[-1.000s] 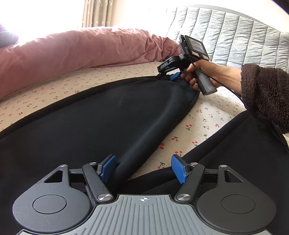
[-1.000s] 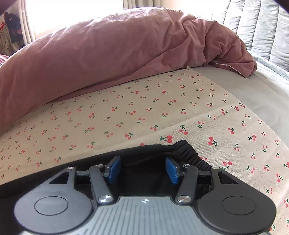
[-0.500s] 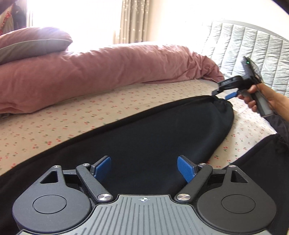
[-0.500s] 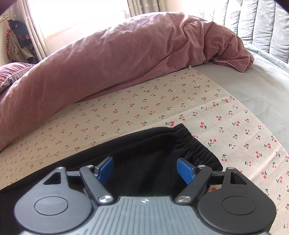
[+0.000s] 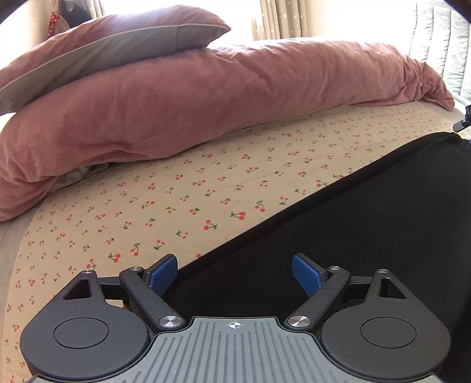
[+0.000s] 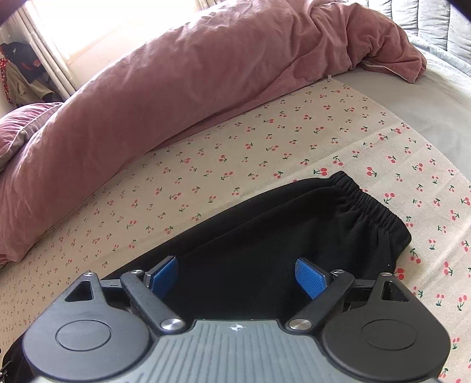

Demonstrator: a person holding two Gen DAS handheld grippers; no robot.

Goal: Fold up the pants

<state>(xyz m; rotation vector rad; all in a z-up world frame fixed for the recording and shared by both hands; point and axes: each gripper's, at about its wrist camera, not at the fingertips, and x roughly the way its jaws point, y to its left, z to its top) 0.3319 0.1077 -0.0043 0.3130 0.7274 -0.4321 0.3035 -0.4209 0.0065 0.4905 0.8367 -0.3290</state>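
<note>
Black pants (image 6: 279, 235) flat on cherry-print sheet (image 6: 265, 141), elastic cuff at 2 o'clock; left gripper (image 5: 234, 272) released, right gripper (image 6: 235, 275) opening, both empty.

A home bedroom: a bed spread with a cherry-print sheet (image 5: 206, 188), a bunched pink duvet (image 5: 206, 97) along its far side with a pillow (image 5: 112, 47) on top, curtains (image 5: 282, 17) at a bright window, and probably a quilted headboard (image 6: 435, 17) far right.
</note>
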